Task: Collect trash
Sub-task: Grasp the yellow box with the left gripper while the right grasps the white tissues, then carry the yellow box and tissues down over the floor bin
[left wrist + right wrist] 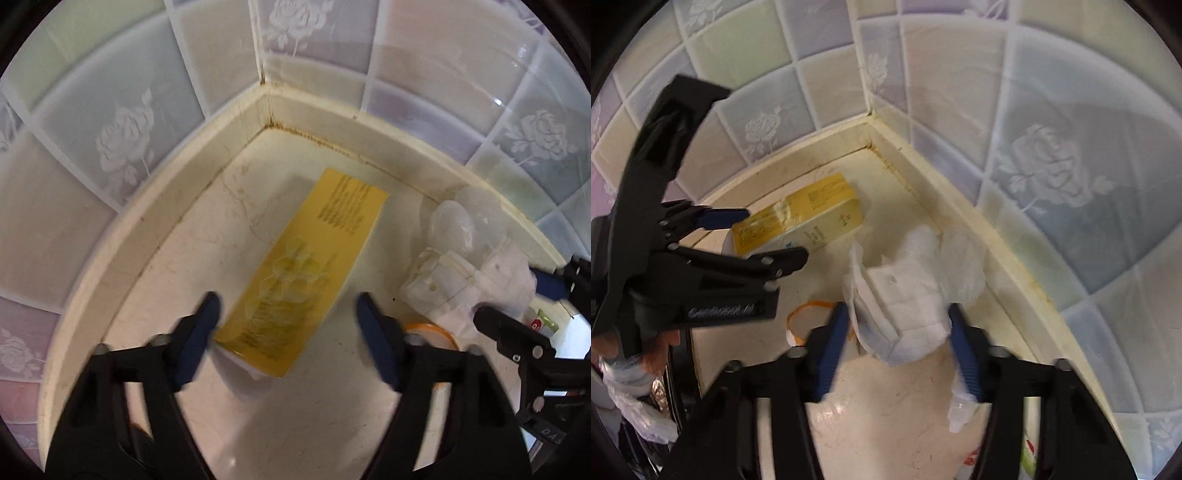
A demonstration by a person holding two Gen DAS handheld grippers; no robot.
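The cream counter is meeting rose-patterned tiled walls in a corner. The yellow box is lying flat there, its long axis running from 7 to 1 o'clock, near end between the spread left gripper fingers, untouched. At 3 o'clock, the crumpled white packaging is sitting between the right gripper fingers; whether they are pinching it, I cannot tell.

Black plastic left gripper and right gripper, blue-padded fingers, silver screws, embossed lettering
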